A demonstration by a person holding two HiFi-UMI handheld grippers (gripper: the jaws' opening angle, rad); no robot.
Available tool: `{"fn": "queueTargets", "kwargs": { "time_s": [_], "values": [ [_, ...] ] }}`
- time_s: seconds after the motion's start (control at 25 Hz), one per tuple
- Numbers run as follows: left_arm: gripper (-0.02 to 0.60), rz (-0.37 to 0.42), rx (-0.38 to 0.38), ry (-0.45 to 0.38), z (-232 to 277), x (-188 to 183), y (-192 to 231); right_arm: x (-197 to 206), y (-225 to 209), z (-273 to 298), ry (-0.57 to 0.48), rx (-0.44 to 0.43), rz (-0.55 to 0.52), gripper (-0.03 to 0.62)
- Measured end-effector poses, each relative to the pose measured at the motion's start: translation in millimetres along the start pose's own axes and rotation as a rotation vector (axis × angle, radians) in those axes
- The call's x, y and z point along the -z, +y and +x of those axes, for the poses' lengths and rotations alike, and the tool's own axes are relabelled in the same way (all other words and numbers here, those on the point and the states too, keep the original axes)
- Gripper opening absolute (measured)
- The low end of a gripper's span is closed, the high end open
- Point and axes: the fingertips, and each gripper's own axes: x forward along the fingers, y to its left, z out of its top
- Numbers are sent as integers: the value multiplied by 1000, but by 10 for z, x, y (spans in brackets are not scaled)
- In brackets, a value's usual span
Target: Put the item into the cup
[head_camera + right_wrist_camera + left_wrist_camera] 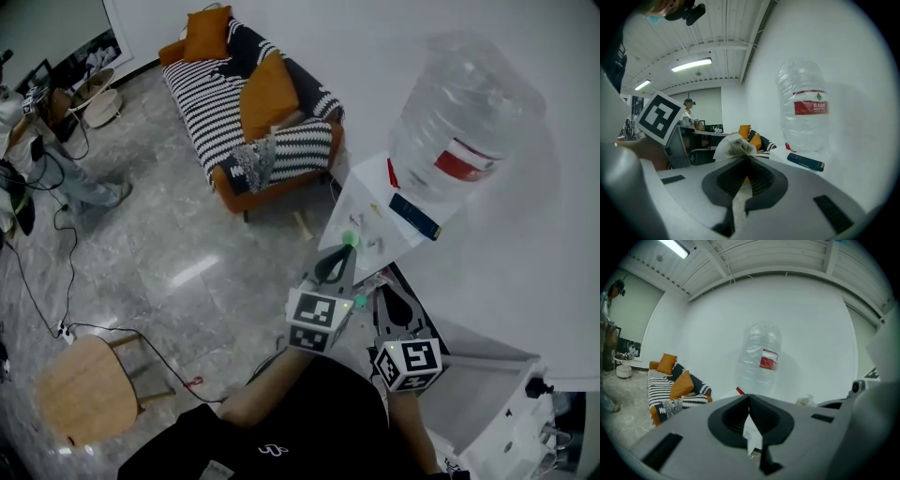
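**Paper wad pinched, no cup in sight**

The right gripper (746, 157) is clenched on the crumpled paper (733, 146), which bunches out just past the jaw tips. The left gripper (749, 397) has its jaws pressed together at the tips, with nothing clearly caught there. Both are raised beside the water bottle (464, 112) on its white dispenser (370, 192). No view shows a cup.

The wad looks light, soft and springy — likely to cling to the ribbed pads on release. A pinch across its thickest fold seems safest.
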Motion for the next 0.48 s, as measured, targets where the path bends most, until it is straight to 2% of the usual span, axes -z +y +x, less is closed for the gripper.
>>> {"fn": "queueTargets", "kwargs": {
  "time_s": [0.16, 0.36, 0.48],
  "values": [
    [14, -38, -21, 11, 29, 95, 85, 132, -23, -28, 40, 5, 10, 9],
    [14, -74, 10, 62, 79, 362, -3, 316, -76, -63, 88, 22, 26, 9],
    [14, -88, -2, 71, 92, 475, -26, 392, -172, -78, 101, 49, 46, 9]
  ]
}}
